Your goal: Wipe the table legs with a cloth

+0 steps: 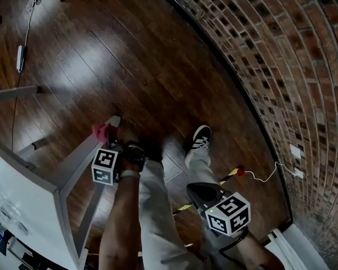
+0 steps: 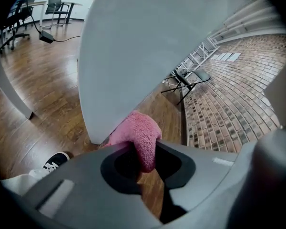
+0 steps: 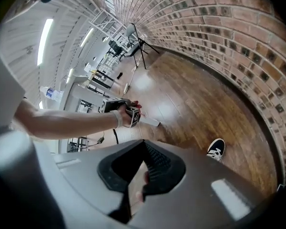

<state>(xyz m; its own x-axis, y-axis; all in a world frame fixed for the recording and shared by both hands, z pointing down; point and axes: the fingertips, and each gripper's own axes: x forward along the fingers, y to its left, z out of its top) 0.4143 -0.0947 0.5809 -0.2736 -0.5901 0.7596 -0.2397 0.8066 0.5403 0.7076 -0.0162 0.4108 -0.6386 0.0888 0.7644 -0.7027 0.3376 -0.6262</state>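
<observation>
Gripping pink cloth (image 2: 139,136), left gripper (image 2: 144,162) has jaws partway closed on it. Cloth sits against table leg (image 2: 133,51), low, near floor. Right gripper (image 3: 139,178) fully closed, empty, well apart from leg.

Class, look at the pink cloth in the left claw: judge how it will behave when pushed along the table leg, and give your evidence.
Probably floppy: the pink cloth bulges and folds over the left claw. Its fuzzy pile suggests it will drag rather than slip on the smooth table leg. It looks light, so only the grip likely holds it.
</observation>
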